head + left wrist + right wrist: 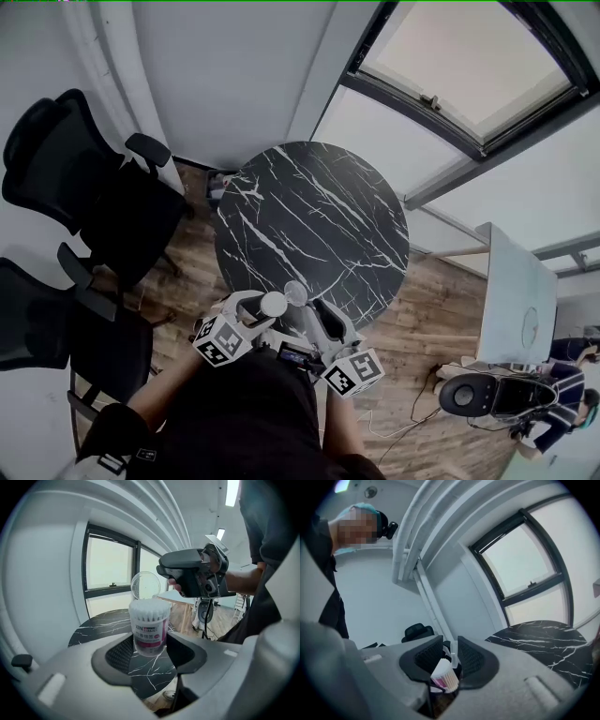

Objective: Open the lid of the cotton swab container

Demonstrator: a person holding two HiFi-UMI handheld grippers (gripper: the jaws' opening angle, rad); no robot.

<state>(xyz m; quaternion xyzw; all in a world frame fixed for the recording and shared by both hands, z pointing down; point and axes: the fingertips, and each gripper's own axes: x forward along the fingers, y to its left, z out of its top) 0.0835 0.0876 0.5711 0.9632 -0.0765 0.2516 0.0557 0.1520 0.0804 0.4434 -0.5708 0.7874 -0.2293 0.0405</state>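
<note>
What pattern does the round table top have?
The table top is black with white veins; head view.

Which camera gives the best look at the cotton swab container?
The left gripper view: the cotton swab container stands upright in the middle of the frame, with its label and swab tips plain and its clear lid open above it. The right gripper view shows only part of it, tilted, low in the frame. The head view shows just its small top.

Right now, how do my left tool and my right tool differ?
The left tool has its jaws wide, clamped on the cotton swab container; the right tool has its jaws narrow, with the raised clear lid edge-on between them, seemingly unpinched. The left tool grips the body low; the right tool sits higher, at the lid. Both work the same container.
</note>
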